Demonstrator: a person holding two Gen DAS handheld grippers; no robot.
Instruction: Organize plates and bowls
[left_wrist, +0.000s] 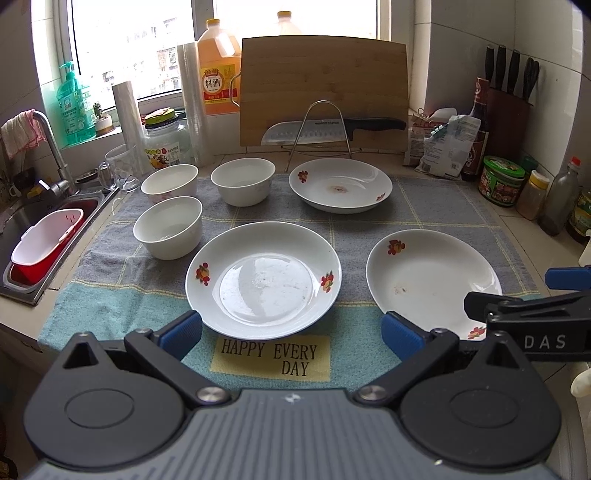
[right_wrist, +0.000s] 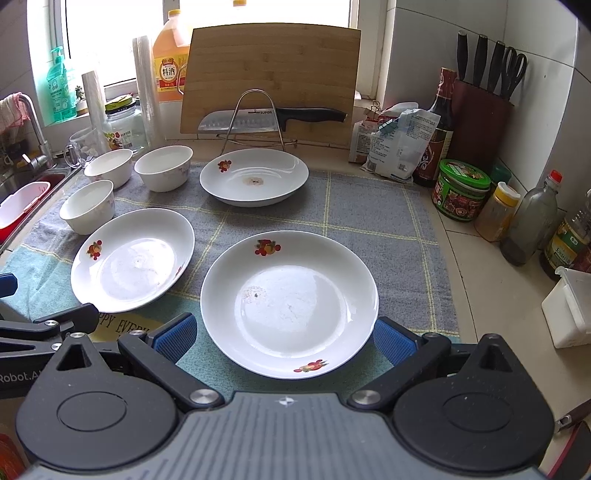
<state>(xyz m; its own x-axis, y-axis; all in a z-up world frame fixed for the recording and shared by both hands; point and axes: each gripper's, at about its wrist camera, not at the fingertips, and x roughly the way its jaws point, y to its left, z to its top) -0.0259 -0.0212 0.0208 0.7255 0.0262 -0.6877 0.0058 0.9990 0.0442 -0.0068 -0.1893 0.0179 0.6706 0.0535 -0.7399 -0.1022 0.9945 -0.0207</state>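
Both tools, left (left_wrist: 291, 334) and right (right_wrist: 284, 338), are released; pinching a plate (right_wrist: 290, 304) by its shallow rim risks a slip and chipping.

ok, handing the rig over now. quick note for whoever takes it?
Left gripper: open, empty, in front of the near-left plate.
Right gripper: open, empty, straddling the near-right plate.
Third plate sits at the back of the mat; three bowls stand separately at the left.
Done: nothing stacked.
Left: stack the plates, nest the bowls.
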